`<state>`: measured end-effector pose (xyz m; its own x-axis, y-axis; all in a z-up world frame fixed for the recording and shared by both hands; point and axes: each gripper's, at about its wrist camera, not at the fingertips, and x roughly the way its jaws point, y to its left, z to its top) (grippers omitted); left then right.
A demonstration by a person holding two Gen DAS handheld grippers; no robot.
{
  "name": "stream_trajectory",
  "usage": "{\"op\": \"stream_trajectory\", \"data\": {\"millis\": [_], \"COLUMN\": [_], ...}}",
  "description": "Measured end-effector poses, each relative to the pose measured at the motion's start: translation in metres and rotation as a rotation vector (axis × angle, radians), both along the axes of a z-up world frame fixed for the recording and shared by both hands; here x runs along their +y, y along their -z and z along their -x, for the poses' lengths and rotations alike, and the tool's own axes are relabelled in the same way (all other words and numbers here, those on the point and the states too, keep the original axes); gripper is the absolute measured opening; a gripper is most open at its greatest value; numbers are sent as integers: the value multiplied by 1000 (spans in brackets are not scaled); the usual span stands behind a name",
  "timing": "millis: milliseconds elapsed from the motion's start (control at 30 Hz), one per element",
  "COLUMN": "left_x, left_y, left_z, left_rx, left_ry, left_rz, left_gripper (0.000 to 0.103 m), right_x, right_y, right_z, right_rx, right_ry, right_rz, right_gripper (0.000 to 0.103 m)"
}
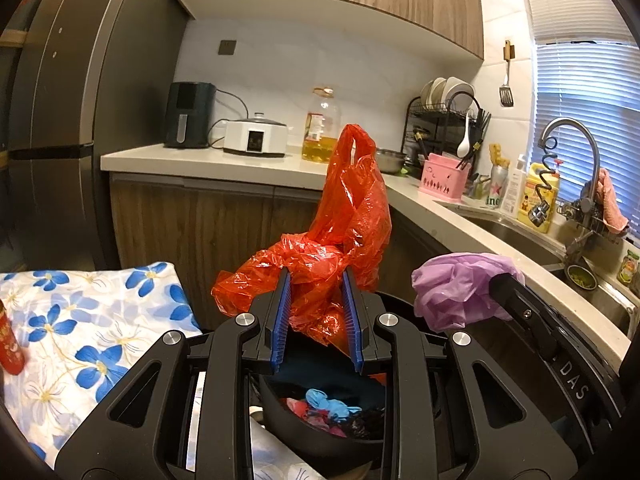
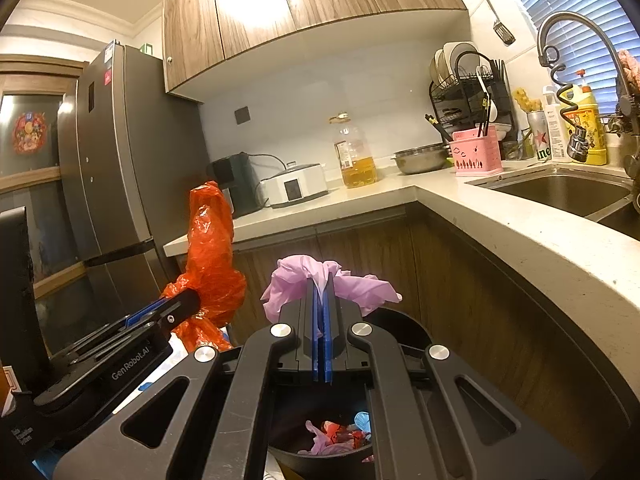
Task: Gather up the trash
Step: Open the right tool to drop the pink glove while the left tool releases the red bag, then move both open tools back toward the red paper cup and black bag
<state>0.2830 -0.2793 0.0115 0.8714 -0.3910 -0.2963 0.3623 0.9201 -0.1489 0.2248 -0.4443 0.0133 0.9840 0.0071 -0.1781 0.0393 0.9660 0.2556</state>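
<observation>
Far out at nine o'clock in my left camera lies a flowered cloth (image 1: 92,320) with a red can (image 1: 10,344) at its edge; neither is my concern yet.

My left gripper (image 1: 316,304) has its blue pads a moderate width apart, and the red plastic bag (image 1: 348,216) is bunched between them. Both pads seem to press into the crumpled plastic, so I judge I am holding it, loosely, not pinched flat. The bag's long axis runs upright: a tall handle loop stands toward twelve o'clock from my fingers, and a short tail hangs toward six.

Straight below, at six o'clock from the fingertips, the black bin (image 1: 304,420) sits open with blue, pink and black scraps already in it. That is the relation the drop turns on: the bag is above the bin mouth, so opening the fingers should let it fall in, though the tall loop could flop over the rim.

At three o'clock is my right gripper (image 2: 322,308), its pads nearly shut on a wad of purple plastic (image 2: 296,280) that spills out to either side of the tips. In its own camera the bin (image 2: 404,324) again lies at six o'clock, directly under the fingers.

Both grippers hang over the bin, about equally near. The counter (image 2: 520,232) and sink (image 2: 560,196) curve away toward two o'clock.
</observation>
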Motion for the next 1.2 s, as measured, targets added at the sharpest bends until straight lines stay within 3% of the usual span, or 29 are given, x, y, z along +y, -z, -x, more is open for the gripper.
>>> {"op": "stream_trajectory", "data": {"millis": [400,500,533,600,700,800,867,1000,1200], "left_x": [-9,-13,-14,-16,-17,-19,-18,-10,22], "left_y": [12,16,17,19,23,28,31,37,36], "left_z": [-15,-17,-17,-18,-21,-21,-21,-15,8], "left_rx": [29,38,39,42,59,68,79,87,79], "left_ry": [23,41,45,43,59,60,59,52,-36], "left_rz": [-13,-14,-17,-17,-19,-35,-33,-30,-14], "left_gripper": [24,25,25,26,31,36,48,56,77], "right_x": [-3,-6,-7,-8,-11,-15,-15,-13,0], "right_y": [11,10,10,9,7,6,6,5,8], "right_z": [-21,-20,-19,-17,-14,-7,-3,8,24], "right_rx": [40,41,32,30,25,17,13,9,19], "right_ry": [-12,-7,-5,3,15,28,31,27,9], "right_rz": [-4,-17,-18,-11,-21,-38,-38,-33,-12], "right_gripper": [4,18,29,32,35,46,47,54,67]}}
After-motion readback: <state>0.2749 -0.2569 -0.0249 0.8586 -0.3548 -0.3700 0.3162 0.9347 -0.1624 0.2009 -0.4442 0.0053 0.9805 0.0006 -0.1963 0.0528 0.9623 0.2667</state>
